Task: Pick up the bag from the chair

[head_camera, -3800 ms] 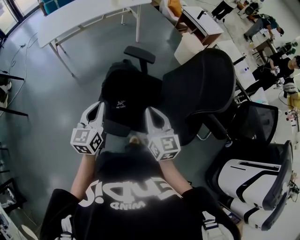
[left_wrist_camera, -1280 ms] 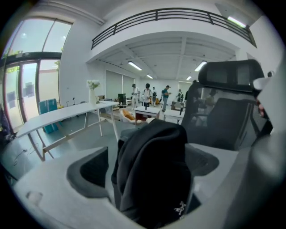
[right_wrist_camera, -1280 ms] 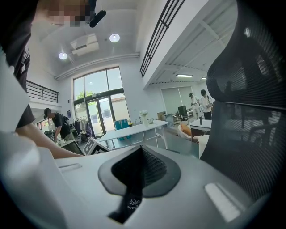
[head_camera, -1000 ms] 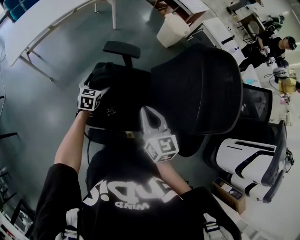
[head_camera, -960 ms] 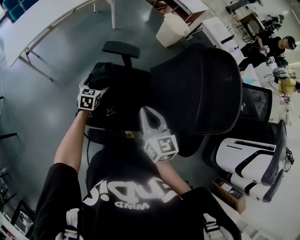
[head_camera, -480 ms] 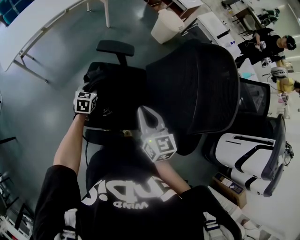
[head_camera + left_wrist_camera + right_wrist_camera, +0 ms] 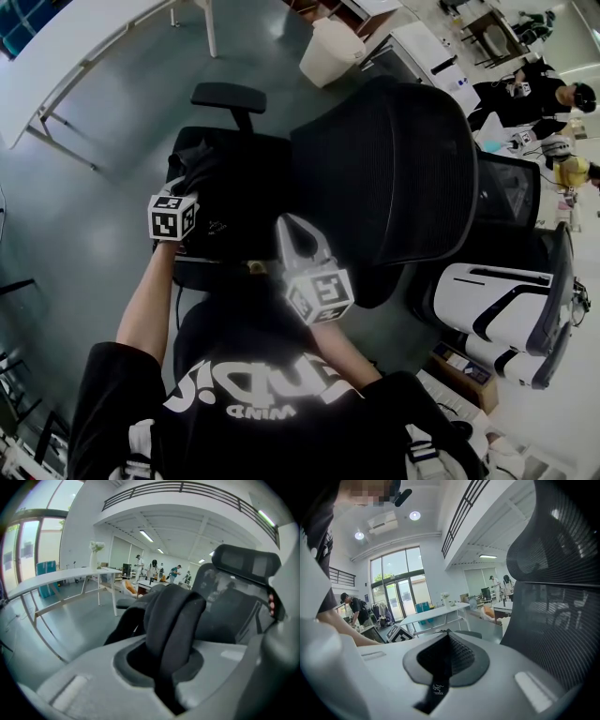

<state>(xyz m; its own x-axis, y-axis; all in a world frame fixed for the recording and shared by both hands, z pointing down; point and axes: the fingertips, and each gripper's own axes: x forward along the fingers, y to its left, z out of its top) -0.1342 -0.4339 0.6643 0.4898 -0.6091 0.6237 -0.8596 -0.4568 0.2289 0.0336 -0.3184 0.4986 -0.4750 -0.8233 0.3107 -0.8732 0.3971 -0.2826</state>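
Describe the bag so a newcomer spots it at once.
Find the big black mesh-backed office chair mid-frame in the head view; the bag is the soft black bundle on its seat, left of the backrest. Unlike the mesh, it is plain fabric with a small white logo, and the left gripper is shut on its strap.

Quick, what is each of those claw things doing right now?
Left gripper: shut on the black strap of the bag.
Right gripper: shut, holding nothing.
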